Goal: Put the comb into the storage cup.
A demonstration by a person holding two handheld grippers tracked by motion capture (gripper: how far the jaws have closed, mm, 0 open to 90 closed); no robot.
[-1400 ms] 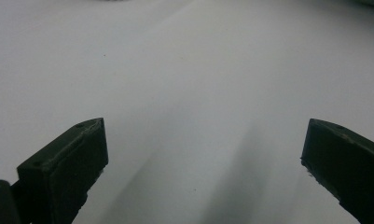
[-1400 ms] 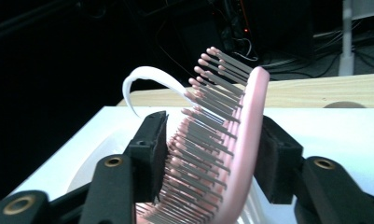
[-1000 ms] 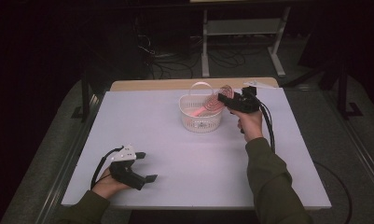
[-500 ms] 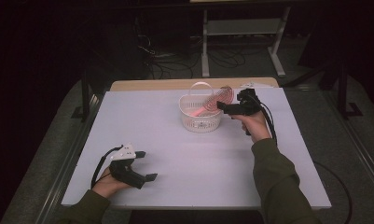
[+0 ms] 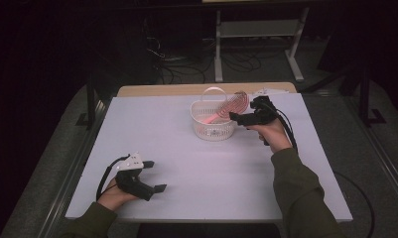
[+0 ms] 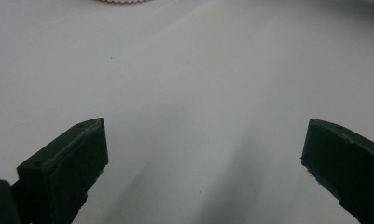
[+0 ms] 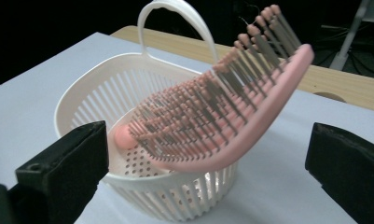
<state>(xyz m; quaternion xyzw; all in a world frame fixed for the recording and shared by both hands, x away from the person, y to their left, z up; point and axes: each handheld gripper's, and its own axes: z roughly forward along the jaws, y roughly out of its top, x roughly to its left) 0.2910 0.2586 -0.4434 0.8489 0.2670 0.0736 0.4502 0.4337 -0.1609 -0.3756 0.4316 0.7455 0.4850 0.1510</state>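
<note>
At the left of the high view, the left tongs [image 5: 156, 176] rest low on the white tabletop [image 5: 186, 198] near its front edge, well apart from everything else; their own view shows both black jaws spread wide with only bare surface between them, so they are open and idle. Further right, toward the far middle of the tabletop, stands a white slotted basket [image 5: 212, 130] with an upright loop handle, and the pink hairbrush [image 5: 225, 110] lies propped in it. Its rounded handle end sits down on the perforated basket floor, while the bristled head leans up and out over the rim on the side toward the right hand. The long axis runs on a slant, low at the handle, high at the head, bristles facing up and away from the right tongs' camera. The right tongs [image 5: 236, 117] hover just beside the basket with jaws that have just been opening and now stand wide, either side of the brush head in their own view without pressing on it. I judge the placing done: the brush is in the basket and released, and only pulling the right hand clear seems left.
</note>
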